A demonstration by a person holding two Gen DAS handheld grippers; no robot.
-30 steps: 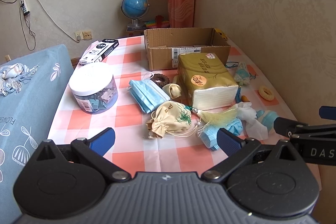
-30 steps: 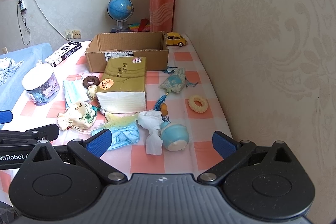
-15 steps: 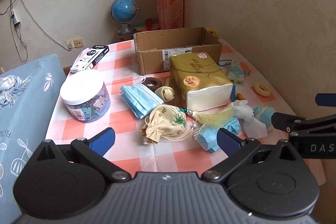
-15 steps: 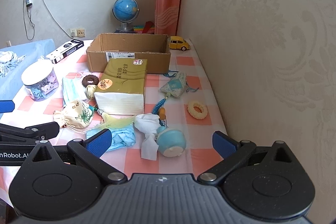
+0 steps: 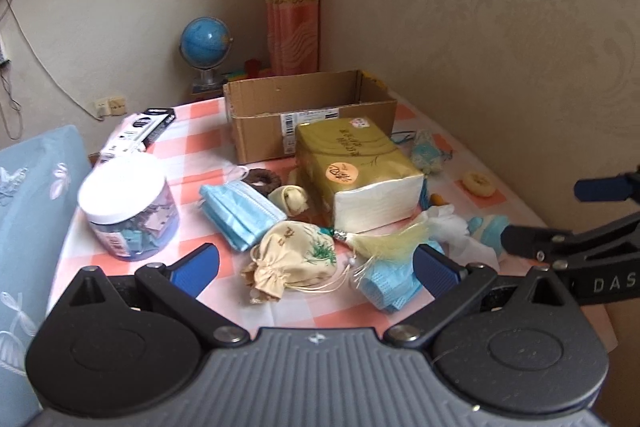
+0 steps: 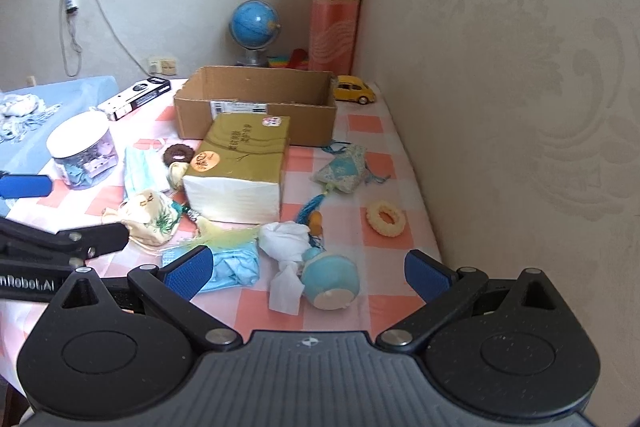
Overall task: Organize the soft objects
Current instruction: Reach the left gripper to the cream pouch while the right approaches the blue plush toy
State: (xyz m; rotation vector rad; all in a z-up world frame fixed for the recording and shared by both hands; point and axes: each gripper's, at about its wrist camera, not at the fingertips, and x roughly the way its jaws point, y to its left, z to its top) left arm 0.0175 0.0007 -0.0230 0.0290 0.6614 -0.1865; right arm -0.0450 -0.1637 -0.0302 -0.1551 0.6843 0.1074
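Note:
An open cardboard box (image 5: 308, 115) (image 6: 256, 103) stands at the back of the checked table. In front lies a gold tissue pack (image 5: 360, 175) (image 6: 240, 167). Around it lie blue face masks (image 5: 240, 213) (image 6: 142, 171), a cream drawstring pouch (image 5: 292, 261) (image 6: 146, 217), a folded blue cloth (image 5: 390, 281) (image 6: 234, 265), a white crumpled tissue (image 6: 286, 239), a pale blue sachet (image 6: 346, 171) and a brown scrunchie (image 5: 262, 179). My left gripper (image 5: 316, 265) is open above the pouch. My right gripper (image 6: 306, 269) is open over the tissue and a blue ceramic jar (image 6: 330, 281). Neither holds anything.
A clear plastic jar (image 5: 130, 213) of clips stands at the left. A black-and-white carton (image 5: 140, 131), a globe (image 5: 206, 45) and a yellow toy car (image 6: 354, 95) sit at the back. A cream ring (image 6: 386, 219) lies near the wall. A blue bed (image 5: 28, 211) borders the left edge.
Both grippers have drawn back and risen a little, so the table looks smaller and lower in both views. Nothing on the table moved. Both pairs of fingers stayed open.

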